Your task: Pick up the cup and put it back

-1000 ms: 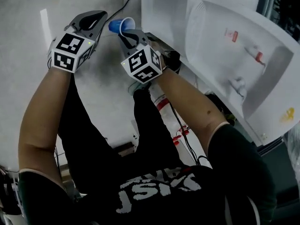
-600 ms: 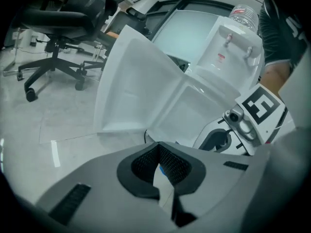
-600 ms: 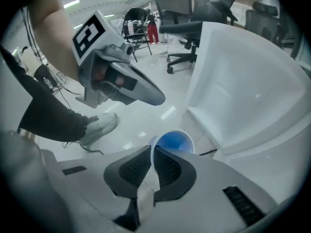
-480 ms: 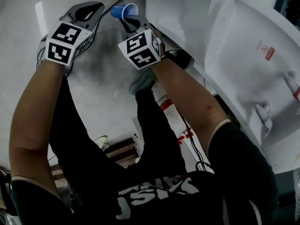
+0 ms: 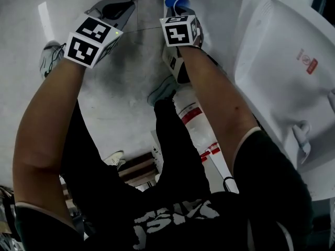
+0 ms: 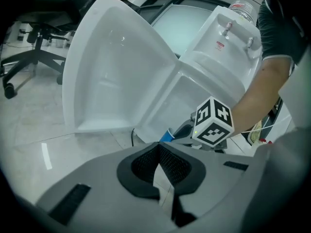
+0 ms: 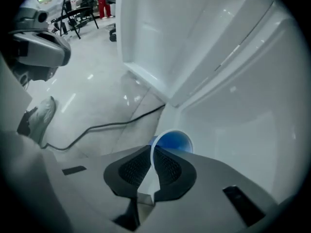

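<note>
The blue paper cup has a white rim, and my right gripper is shut on that rim, one pad inside and one outside. It hangs at the mouth of the white dispenser's open lower compartment, open side toward the camera. In the head view only the cup's top shows above the right gripper. My left gripper hovers to the left over the floor, jaws together and empty. From the left gripper view, the cup peeks out beside the right marker cube.
The compartment door stands swung open to the left. A black cable runs across the floor toward the dispenser. A shoe and a white and red canister lie near the person's legs. An office chair stands far left.
The right gripper has carried the cup rightward to the compartment and tipped steeply downward, so the cube now hides most of the cup. The left gripper shifted slightly right.
</note>
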Tool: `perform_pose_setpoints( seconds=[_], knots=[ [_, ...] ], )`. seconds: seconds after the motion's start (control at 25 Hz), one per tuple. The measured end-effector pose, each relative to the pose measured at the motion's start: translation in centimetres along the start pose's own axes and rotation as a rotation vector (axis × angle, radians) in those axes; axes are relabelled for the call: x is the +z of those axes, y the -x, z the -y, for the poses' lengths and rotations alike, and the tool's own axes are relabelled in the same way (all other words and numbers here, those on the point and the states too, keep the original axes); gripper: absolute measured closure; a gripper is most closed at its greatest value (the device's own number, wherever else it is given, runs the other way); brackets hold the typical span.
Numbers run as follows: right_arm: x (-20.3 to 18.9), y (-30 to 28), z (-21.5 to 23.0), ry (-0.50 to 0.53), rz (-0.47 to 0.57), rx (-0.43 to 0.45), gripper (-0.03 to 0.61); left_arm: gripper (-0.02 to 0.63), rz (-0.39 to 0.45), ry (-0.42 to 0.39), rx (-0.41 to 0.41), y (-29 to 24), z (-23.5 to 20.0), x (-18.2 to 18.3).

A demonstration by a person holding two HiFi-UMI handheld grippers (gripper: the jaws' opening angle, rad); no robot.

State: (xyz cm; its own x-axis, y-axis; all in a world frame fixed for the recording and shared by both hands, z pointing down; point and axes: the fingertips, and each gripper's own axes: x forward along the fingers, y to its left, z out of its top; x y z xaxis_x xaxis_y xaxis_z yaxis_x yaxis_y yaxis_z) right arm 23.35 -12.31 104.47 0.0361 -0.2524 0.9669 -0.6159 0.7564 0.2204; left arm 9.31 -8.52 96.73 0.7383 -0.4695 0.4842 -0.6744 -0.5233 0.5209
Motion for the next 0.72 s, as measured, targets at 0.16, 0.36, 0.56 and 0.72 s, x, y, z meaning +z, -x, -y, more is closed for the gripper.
perform_pose_setpoints(
  seconds=[0.16, 0.36, 0.56, 0.72],
  knots=[
    [-1.2, -0.7, 2.9, -0.032, -0.043, -0.073, 0.529, 0.604, 0.003, 0.021, -0.007, -0.1, 0.4, -0.1],
    [-1.7, -1.4, 5.8, -0.112, -0.056, -0.151, 0.529, 0.606, -0.008, 0.023, 0.006, 0.3, 0.1, -0.3],
    [-1.8, -1.5, 7.0, -0.144, -0.064, -0.192, 0.529, 0.605, -0.004, 0.032, 0.011, 0.3, -0.3, -0.3],
    [-2.0, -1.4, 7.4, -0.14, -0.075, -0.209, 0.529, 0.605, 0.006, 0.037, 0.009, 0.5, -0.1, 0.0]
  ],
)
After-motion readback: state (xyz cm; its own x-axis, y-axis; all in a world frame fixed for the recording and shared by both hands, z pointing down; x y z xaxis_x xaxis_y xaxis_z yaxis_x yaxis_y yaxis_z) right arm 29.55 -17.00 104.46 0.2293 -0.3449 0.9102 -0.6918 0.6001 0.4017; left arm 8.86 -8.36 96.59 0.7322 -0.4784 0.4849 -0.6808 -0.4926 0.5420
